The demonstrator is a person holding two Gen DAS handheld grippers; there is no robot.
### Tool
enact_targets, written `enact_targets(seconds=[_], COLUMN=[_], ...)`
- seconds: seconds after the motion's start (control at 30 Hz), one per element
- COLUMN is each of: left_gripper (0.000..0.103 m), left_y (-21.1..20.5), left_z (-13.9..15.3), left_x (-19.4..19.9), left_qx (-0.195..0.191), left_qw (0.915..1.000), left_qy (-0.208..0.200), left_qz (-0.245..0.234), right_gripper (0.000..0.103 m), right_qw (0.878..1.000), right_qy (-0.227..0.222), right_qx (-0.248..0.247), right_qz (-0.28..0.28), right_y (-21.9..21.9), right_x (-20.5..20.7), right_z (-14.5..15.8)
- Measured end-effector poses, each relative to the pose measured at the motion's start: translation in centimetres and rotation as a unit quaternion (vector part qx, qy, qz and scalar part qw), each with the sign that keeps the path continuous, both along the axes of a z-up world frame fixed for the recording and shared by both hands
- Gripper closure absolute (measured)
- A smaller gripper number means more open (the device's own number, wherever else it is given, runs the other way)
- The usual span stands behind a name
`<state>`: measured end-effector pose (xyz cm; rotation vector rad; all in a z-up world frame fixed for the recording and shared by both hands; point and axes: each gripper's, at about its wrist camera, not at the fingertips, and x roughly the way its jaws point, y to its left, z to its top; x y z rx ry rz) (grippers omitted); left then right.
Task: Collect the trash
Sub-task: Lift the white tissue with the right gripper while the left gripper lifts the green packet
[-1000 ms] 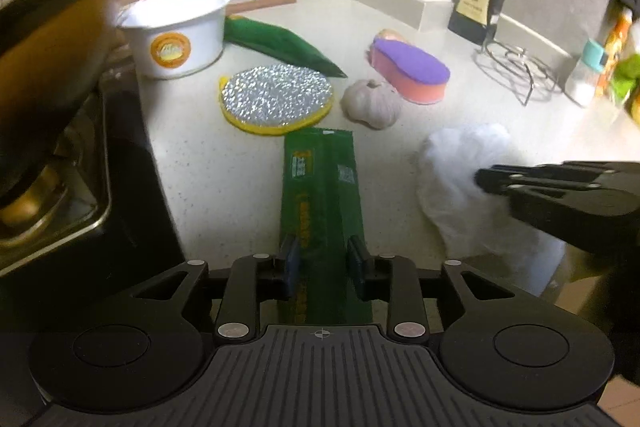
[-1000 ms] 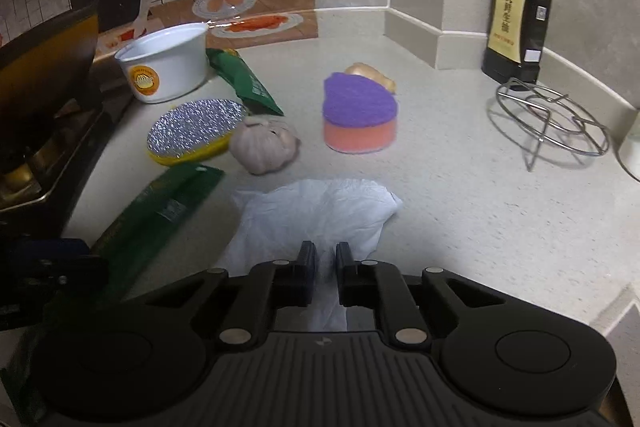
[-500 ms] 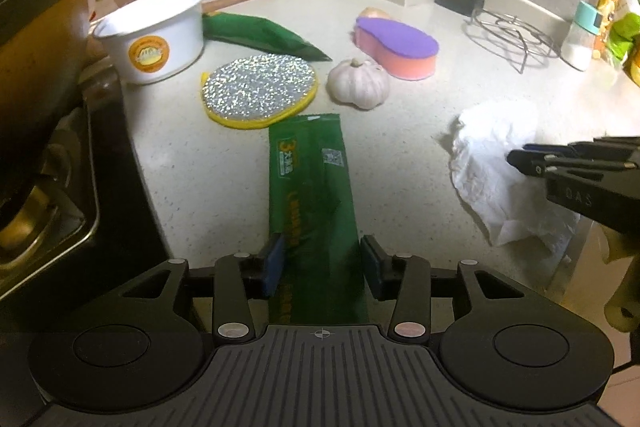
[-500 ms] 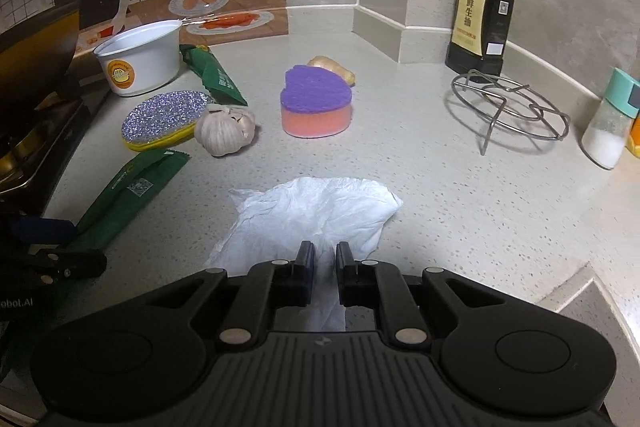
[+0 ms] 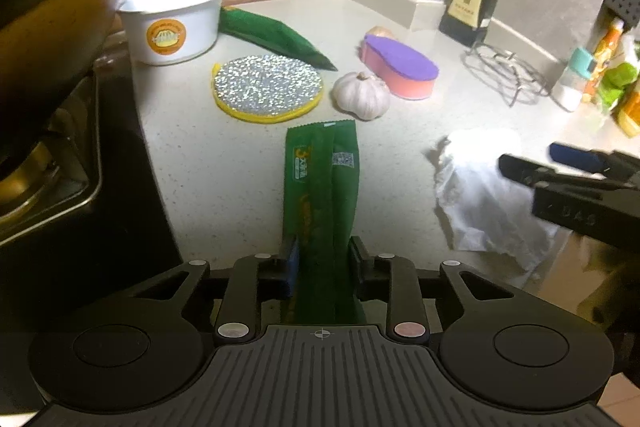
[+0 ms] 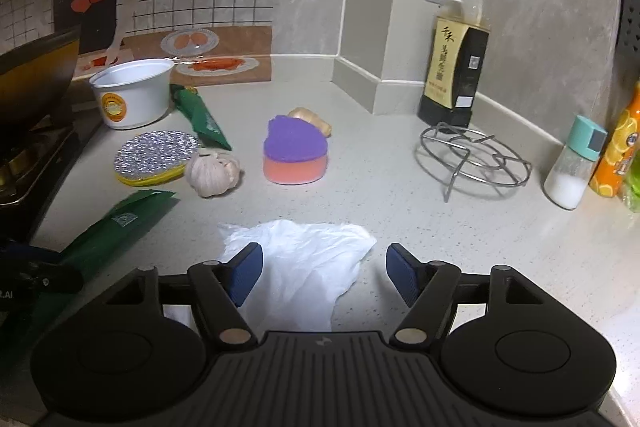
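**Two bits of trash, both flimsy – one pinched, one not**

The green wrapper (image 5: 322, 183) is a long, flat foil-type sachet lying on the surface (image 5: 248, 163) just in front of the garlic (image 5: 362, 95) and the glittery scrubber (image 5: 267, 89). I'd guess it's super light, floppy and a bit slick, so grab the near end across its width. That's exactly where the left hand-held gripper (image 5: 323, 261) has it: fingers narrowed in against both edges of the wrapper, gripping it.

The white tissue (image 6: 304, 267) sits crumpled at the front edge of the surface, right of the wrapper. Probably weightless, soft and easy to tear, so bunch up the thick middle rather than a corner. The right hand-held gripper (image 6: 324, 273) is spread wide, blue pads (image 6: 247, 273) on either side of the tissue, holding nothing.
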<state>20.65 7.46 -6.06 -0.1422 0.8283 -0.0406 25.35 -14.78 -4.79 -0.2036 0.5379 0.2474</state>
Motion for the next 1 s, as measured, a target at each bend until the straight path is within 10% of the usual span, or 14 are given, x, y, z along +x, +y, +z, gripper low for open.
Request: enact_targets(seconds=[0.43, 0.87, 0.93, 1.0], left_gripper=[0.081, 0.083, 0.083, 0.083], left_y=[1.1, 1.5, 1.5, 1.5], left_z=[1.2, 1.8, 1.9, 1.9], left_x=[-1.8, -1.9, -1.9, -1.7], left_qx=[-0.039, -0.024, -0.022, -0.021], left_qw=[0.9989, 0.9990, 0.9988, 0.9983], left_qy=[-0.024, -0.028, -0.029, -0.030], left_qz=[0.009, -0.025, -0.034, -0.044], right_gripper=[0.033, 0.032, 0.040, 0.078], right_qw=[0.997, 0.996, 0.995, 0.996], right_qy=[0.043, 0.071, 0.073, 0.073], right_qx=[0.009, 0.040, 0.050, 0.041], right_qz=[0.060, -0.034, -0.037, -0.039], right_y=[2.8, 1.0, 0.8, 1.1], right_x=[0.2, 3.7, 3.6, 3.4], right_z=[-0.1, -2.0, -2.1, -2.2])
